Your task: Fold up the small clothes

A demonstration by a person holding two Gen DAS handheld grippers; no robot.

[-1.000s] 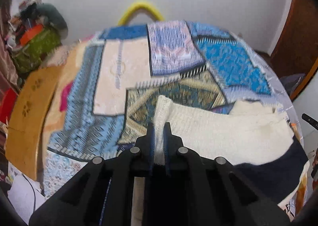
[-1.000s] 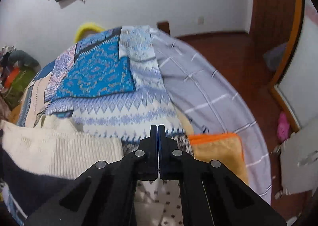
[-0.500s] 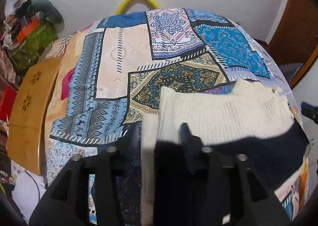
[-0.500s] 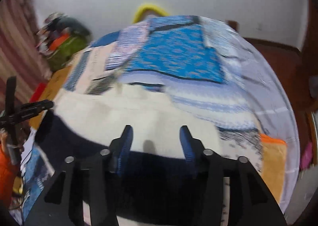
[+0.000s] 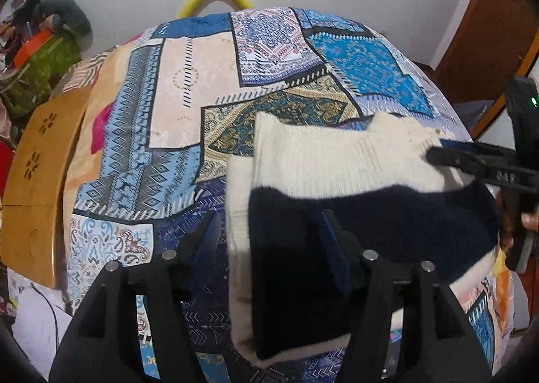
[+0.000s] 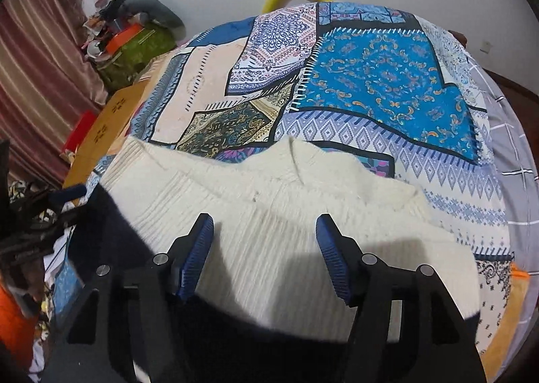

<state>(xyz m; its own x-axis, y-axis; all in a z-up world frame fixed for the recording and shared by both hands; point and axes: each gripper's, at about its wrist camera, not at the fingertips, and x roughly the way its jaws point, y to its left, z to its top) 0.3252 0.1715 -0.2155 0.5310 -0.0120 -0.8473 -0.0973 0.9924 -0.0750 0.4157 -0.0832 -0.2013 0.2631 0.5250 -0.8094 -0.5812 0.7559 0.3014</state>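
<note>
Cream-and-navy knit sweater lies folded on the patchwork bed. Your left gripper and right gripper are both opening, empty, above it. Soft, thick, floppy: pinch a doubled edge.

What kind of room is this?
Probably a bedroom at home: a bed under a patchwork bedspread, a cream and navy sweater lying on it, and a pile of belongings by the striped curtain.
</note>
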